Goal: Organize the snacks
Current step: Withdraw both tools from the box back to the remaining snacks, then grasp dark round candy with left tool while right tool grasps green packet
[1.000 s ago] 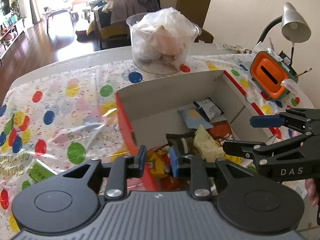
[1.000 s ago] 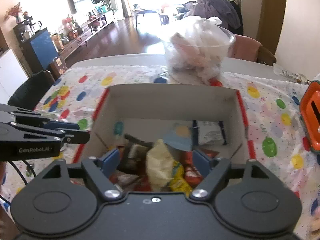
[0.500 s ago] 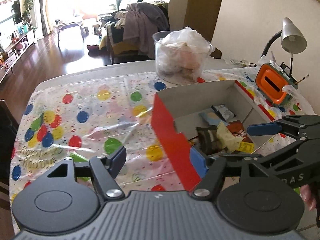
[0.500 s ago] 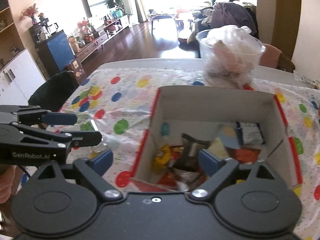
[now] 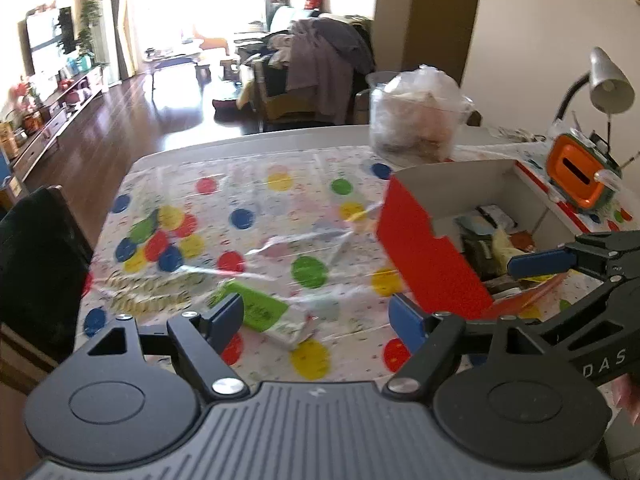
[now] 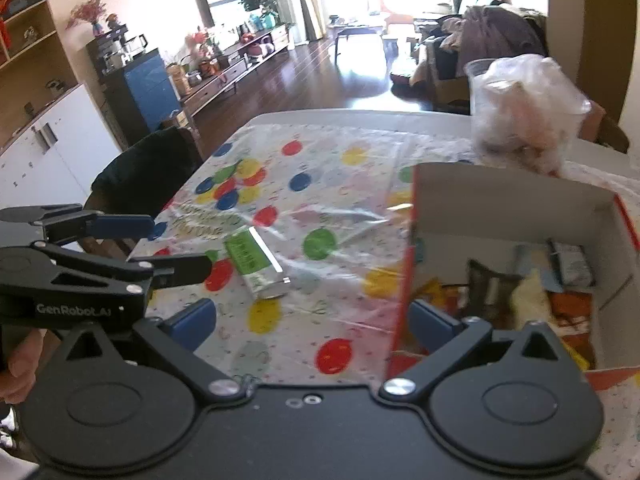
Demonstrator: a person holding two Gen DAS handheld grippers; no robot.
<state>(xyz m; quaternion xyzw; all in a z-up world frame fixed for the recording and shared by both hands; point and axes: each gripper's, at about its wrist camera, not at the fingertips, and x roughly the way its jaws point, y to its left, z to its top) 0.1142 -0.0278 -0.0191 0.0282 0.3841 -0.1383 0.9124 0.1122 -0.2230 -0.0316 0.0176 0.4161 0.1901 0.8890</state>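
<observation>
Left wrist view: left tool [image 5: 316, 316] over the surface [image 5: 256, 216], which wears a clear-covered cloth with coloured dots. Its jaws are spreading apart, nothing between the blue pads; the green snack packet [image 5: 264, 314] lies flat on the cloth just beyond them, near the front edge, untouched. Red-sided cardboard box [image 5: 430, 256] stands toward the right side of the surface, open on top, loose snack wrappers [image 5: 490, 246] piled inside. Right tool [image 5: 560, 272] reaches in from the right over the box's near corner, jaws apart. Clear tub [image 5: 416, 120] stuffed with bagged items at the far edge. Orange container [image 5: 578, 178] and a grey desk lamp [image 5: 610, 84] at the far right corner. Dark chair back [image 5: 38, 264] beyond the left edge.

Right wrist view: right tool [image 6: 312, 322] also widening, pads empty, one pad over bare cloth and the other at the box's red near-left corner. Green packet [image 6: 254, 262] lies left of the box, well apart from it, roughly mid-surface toward the front. Left tool [image 6: 160, 246] enters from the left, jaws apart, tips near the packet but not on it; a hand [image 6: 20, 364] shows beneath it. Box interior shows wrappers against the right and back walls
</observation>
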